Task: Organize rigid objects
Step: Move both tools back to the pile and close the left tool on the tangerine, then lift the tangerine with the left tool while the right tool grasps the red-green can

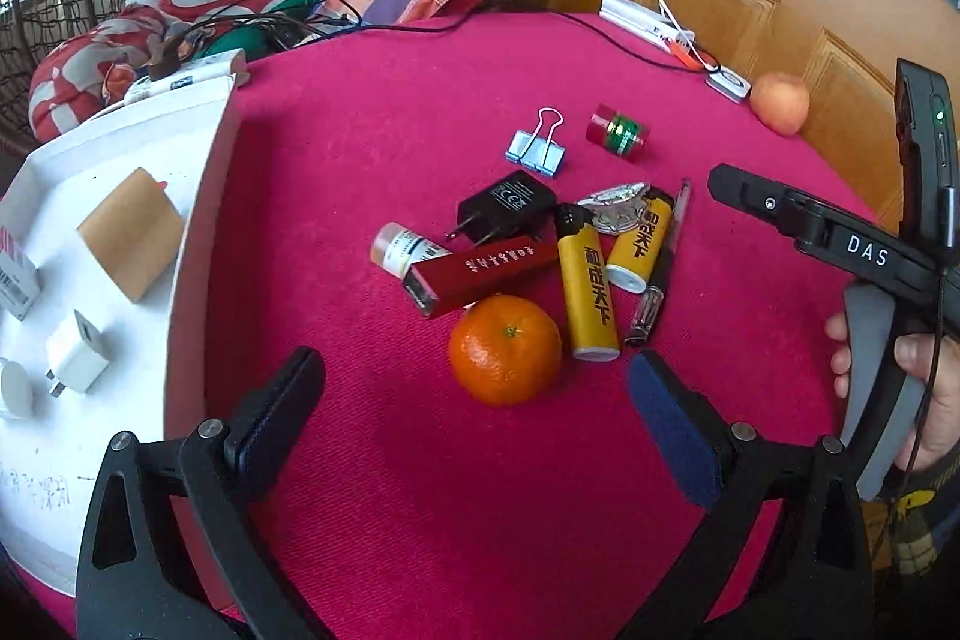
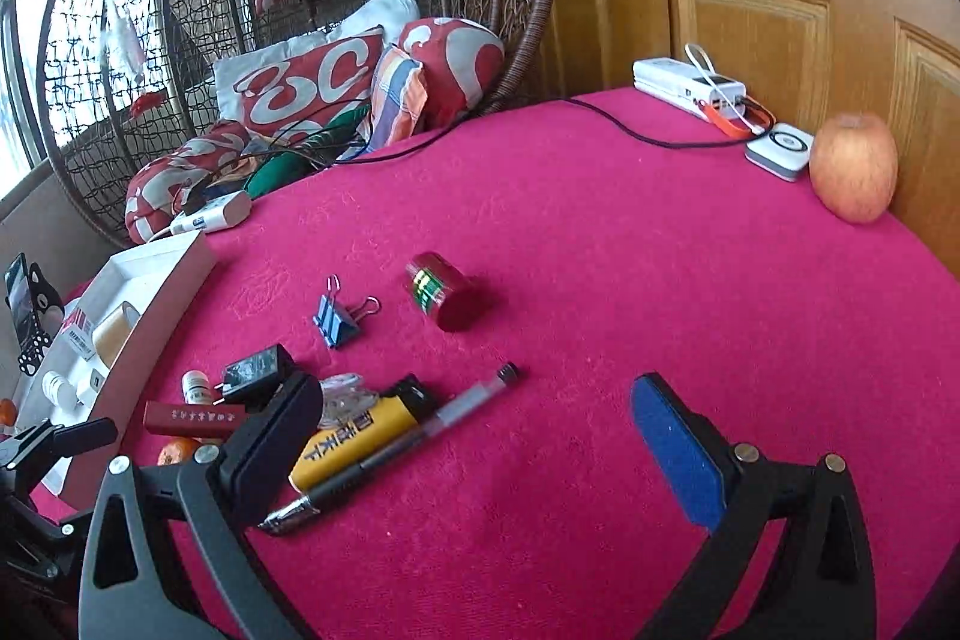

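There, on a magenta cloth (image 1: 420,100), a small heap of rigid things was seen. A mandarin (image 1: 505,349), bright orange with a green stem scar, lay nearest the left gripper (image 1: 480,400), whose jaws were spread wide with nothing between them. Just behind the fruit a dark red rectangular case (image 1: 480,268) with gold lettering was laid across a small white-capped bottle (image 1: 399,247) and the prongs of a black plug adapter (image 1: 504,211). Two yellow lighters (image 1: 588,292) printed with black characters lay side by side, and a pen (image 2: 414,436) with a clear barrel and metal tip was stretched beside them. Farther back, apart from the heap, a blue binder clip (image 1: 537,148) and a red cylinder with a green band (image 1: 618,133) were found. A white tray (image 1: 198,196) at the left edge held a white charger (image 1: 78,358) and a brown box (image 1: 129,232). The right gripper (image 2: 480,430) was likewise held wide, empty, above the cloth, its left finger standing in front of the heap.
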The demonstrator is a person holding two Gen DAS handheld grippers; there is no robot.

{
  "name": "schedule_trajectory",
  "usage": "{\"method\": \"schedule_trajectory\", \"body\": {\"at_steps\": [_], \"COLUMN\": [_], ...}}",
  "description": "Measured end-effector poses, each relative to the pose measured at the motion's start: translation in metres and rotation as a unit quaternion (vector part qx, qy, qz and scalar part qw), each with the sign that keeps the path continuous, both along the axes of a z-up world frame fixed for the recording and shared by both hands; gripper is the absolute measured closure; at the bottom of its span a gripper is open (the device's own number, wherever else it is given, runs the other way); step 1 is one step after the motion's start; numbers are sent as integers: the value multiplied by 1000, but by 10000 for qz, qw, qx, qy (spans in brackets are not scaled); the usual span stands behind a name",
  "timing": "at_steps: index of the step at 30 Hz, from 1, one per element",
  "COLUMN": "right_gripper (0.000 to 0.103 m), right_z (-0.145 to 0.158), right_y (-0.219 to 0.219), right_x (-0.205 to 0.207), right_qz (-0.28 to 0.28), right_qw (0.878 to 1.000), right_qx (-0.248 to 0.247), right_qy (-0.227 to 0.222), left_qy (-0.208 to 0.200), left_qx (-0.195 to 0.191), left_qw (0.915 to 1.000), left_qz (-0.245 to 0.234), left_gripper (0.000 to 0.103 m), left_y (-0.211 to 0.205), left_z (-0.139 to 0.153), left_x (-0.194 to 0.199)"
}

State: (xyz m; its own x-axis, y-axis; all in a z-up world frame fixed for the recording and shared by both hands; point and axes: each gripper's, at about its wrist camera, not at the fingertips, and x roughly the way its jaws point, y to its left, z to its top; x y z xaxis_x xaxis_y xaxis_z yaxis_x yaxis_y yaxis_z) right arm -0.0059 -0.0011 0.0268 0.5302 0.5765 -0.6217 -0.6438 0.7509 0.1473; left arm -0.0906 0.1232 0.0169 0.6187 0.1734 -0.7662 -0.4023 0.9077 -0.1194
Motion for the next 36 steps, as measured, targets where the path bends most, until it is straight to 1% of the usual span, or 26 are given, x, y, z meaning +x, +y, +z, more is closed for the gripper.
{"method": "schedule_trajectory", "body": {"at_steps": [1,3,5,7,8,9,11,13,15,17,18,19,20,21,22,25,29,33,36], "right_gripper": [0,0,0,0,0,0,1,20,24,32,49,55,63,71,72,73,73,73,73], "right_z": [-2,-3,-2,2,4,6,8,5,-1,-12,-18,-20,-17,-15,-13,-5,17,36,50], "right_y": [0,1,2,11,16,22,36,51,68,84,89,93,93,92,89,71,43,25,22], "right_x": [0,1,3,7,10,14,25,37,45,48,50,49,48,46,44,35,14,-6,-19], "right_qz": [13,87,163,246,305,341,447,564,668,762,835,839,890,926,900,841,797,843,924], "right_qw": [10000,9999,9999,9996,9992,9989,9980,9970,9946,9912,9895,9883,9877,9877,9884,9917,9962,9959,9944], "right_qx": [-6,5,12,-119,-172,-229,-366,-512,-782,-1073,-1173,-1271,-1270,-1244,-1202,-939,-277,235,434], "right_qy": [16,68,21,-97,-171,-246,-246,-125,-133,-134,-85,-131,-183,-200,-217,-232,-209,-215,-286], "left_qy": [57,186,187,139,143,173,170,179,174,213,219,187,163,124,82,-15,-160,-382,-593], "left_qx": [5,-13,-98,-117,-87,-14,38,82,66,140,164,210,223,202,169,137,87,97,198], "left_qw": [10000,9998,9998,9998,9999,9998,9998,9998,9998,9996,9996,9995,9995,9996,9997,9997,9997,9992,9980], "left_qz": [-35,-50,-12,-14,-15,9,-5,-37,-47,-82,-98,-110,-136,-165,-176,-193,-164,-84,0], "left_gripper": [18,32,33,35,39,48,54,59,59,59,59,62,62,62,63,63,63,63,63], "left_y": [-2,-3,-2,0,1,1,2,4,5,4,4,4,3,3,2,-1,-7,-14,-15], "left_z": [-2,-8,-12,-12,-12,-13,-13,-13,-13,-13,-13,-13,-13,-13,-13,-11,-2,10,24], "left_x": [5,14,18,18,18,18,17,17,18,19,20,19,18,16,14,5,-6,-20,-31]}}
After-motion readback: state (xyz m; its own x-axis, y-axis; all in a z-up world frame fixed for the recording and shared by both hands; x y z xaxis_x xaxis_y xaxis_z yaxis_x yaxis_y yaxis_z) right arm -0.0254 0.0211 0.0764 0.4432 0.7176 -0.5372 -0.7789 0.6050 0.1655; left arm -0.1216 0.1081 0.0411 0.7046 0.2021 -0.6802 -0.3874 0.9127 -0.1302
